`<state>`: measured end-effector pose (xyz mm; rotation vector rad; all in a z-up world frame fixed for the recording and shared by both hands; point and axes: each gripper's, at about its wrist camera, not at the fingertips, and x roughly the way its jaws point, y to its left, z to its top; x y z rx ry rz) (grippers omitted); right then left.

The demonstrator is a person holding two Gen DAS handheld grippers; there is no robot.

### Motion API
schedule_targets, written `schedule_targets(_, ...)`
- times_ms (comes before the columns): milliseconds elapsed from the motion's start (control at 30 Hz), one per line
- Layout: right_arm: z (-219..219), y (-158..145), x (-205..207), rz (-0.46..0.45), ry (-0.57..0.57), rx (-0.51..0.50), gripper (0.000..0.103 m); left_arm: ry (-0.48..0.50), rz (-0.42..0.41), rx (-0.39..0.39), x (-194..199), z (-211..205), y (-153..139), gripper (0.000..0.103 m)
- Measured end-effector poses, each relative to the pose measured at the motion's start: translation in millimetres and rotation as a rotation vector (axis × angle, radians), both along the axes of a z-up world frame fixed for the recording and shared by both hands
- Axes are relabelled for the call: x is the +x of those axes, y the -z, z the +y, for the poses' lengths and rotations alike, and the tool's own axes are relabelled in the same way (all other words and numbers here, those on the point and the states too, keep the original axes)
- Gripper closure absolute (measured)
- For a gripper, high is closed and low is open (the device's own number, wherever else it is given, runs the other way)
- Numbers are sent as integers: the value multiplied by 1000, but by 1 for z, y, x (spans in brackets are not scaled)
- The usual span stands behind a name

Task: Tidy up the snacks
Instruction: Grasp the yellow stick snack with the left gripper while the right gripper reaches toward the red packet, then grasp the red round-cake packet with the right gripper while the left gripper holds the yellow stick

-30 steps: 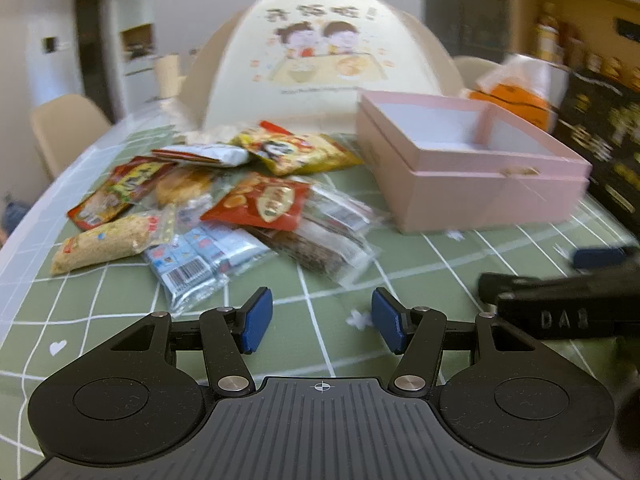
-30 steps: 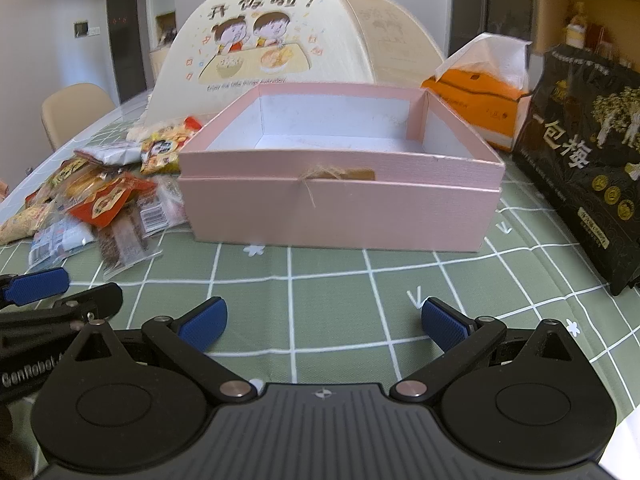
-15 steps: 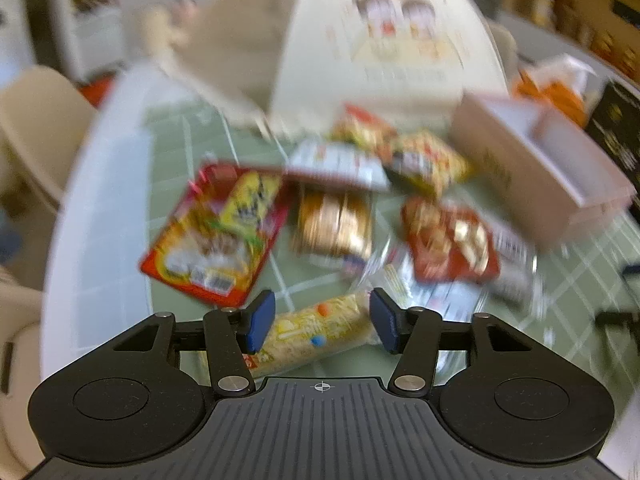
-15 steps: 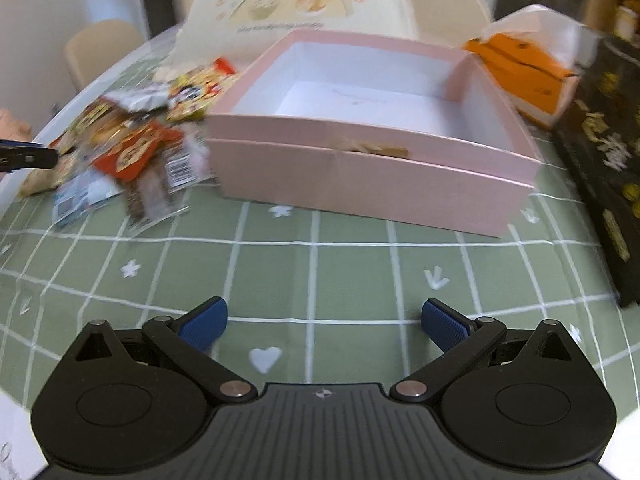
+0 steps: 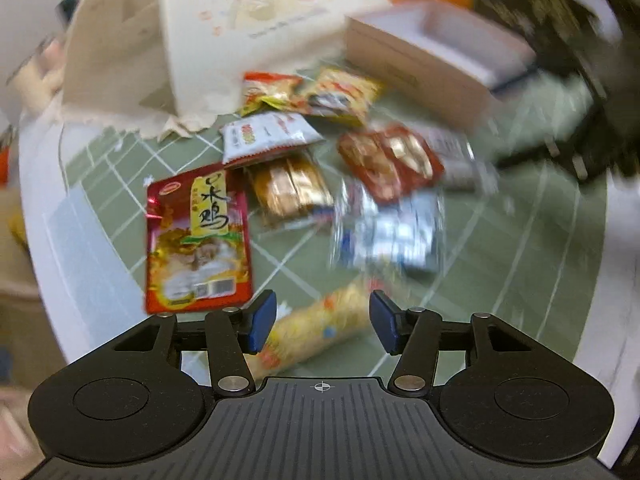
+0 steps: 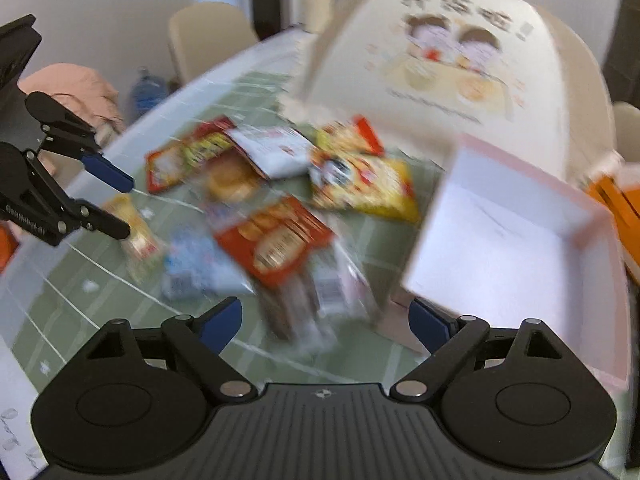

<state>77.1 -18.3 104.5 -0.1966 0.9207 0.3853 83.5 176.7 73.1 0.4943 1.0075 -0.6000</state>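
Observation:
A pile of snack packets lies on the green checked tablecloth. It includes a red chicken pack, a gold pack, a white pack, a red biscuit pack and silver-blue packs. My left gripper points down over a long yellow packet. Its jaws are closing with the packet between them, and the pads are clear of it. My right gripper hangs above dark and clear packets; its jaws are closing a little with nothing pressed between them. The empty pink box stands to the right of the pile.
A cream dome-shaped food cover stands behind the snacks. A black bag and an orange tissue pack sit beyond the box. The table's white edge runs close on the left, with a chair past it.
My left gripper swung left and tipped down over the pile, ending above the yellow packet. The right gripper turned from facing the box toward the snacks. Both jaws stand slightly narrower.

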Motion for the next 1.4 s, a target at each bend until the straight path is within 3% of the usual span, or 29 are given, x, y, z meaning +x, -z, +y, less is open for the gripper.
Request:
schedule_targets(100, 11, 6, 5, 19, -2, 29, 11, 96, 11, 155, -6, -9, 17, 45)
schedule_targets(200, 15, 11, 1, 60, 9, 63, 13, 76, -46, 204, 1, -15, 26, 42)
schedule_targets(400, 20, -6, 0, -24, 53, 119, 13, -53, -87, 134, 32, -21, 31, 41)
schedule_targets(433, 21, -8, 4, -45, 67, 127, 13, -91, -66, 116, 36, -21, 31, 45)
schedule_targets(467, 24, -9, 11, -58, 79, 130, 13, -135, -38, 84, 40, -19, 30, 57)
schedule_targets(667, 54, 15, 56, -40, 110, 74, 13, -460, 55, -106, 19, 1, 28, 67)
schedule_targets(733, 64, 29, 67, -25, 113, 53, 18, -559, 71, -153, 4, 3, 27, 69)
schedule_targets(800, 72, 42, 74, 13, 94, 27, 33, -633, 91, -199, -12, -1, 26, 69)
schedule_targets(833, 75, 47, 72, 20, 84, -1, 35, -658, 93, -210, -18, -3, 25, 69)
schedule_targets(1000, 62, 39, 30, 31, -36, -24, 65, -713, 90, -238, -40, -20, 21, 69)
schedule_targets(1167, 13, 35, -22, 67, -78, 0, 67, -729, 105, -275, -44, -39, 21, 69)
schedule_targets(1333, -24, 36, -61, 35, -45, -34, 66, -723, 145, -317, -67, -58, 19, 69)
schedule_targets(1400, -36, 34, -68, 49, -8, 19, 51, -722, 158, -327, -76, -63, 18, 69)
